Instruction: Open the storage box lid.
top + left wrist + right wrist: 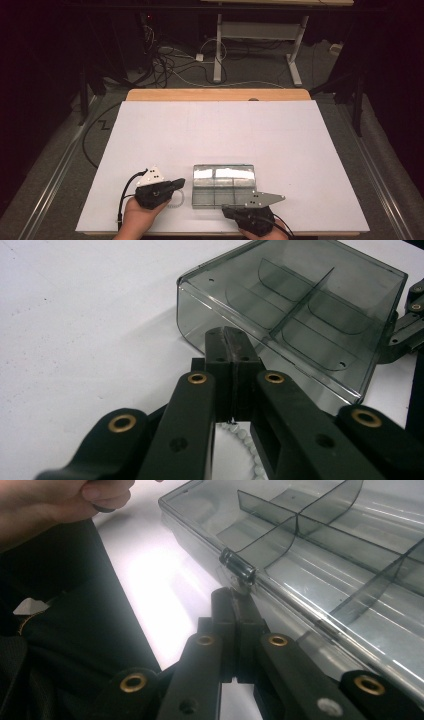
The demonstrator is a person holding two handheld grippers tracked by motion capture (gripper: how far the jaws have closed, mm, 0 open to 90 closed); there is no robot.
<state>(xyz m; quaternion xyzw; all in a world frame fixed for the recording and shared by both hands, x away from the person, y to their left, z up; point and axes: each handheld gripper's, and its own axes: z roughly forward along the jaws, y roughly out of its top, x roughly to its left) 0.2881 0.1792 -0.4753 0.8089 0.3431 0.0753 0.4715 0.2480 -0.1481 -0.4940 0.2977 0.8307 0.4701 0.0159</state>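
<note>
A smoky clear plastic organiser box (pixel 223 185) with inner dividers lies near the front of the white table (pixel 215 125). My left gripper (pixel 182 184) is shut and empty, its tips (pixel 231 340) just short of the box's left corner (pixel 200 295). A short string of white beads (pixel 246 442) lies on the table under its jaws, also visible in the high view (pixel 176 202). My right gripper (pixel 226 208) is shut with nothing between its jaws, its tips (pixel 235 600) right below the small latch (pixel 239 569) on the box's front edge (pixel 300 610). The box compartments look empty.
The table's wooden back edge (pixel 215 94) runs beyond the white top. Cables (pixel 170 62) and a desk frame (pixel 260 35) sit on the floor behind. In the right gripper view the person's left hand (pixel 60 500) and the dark body of the other gripper (pixel 65 625) lie at the left.
</note>
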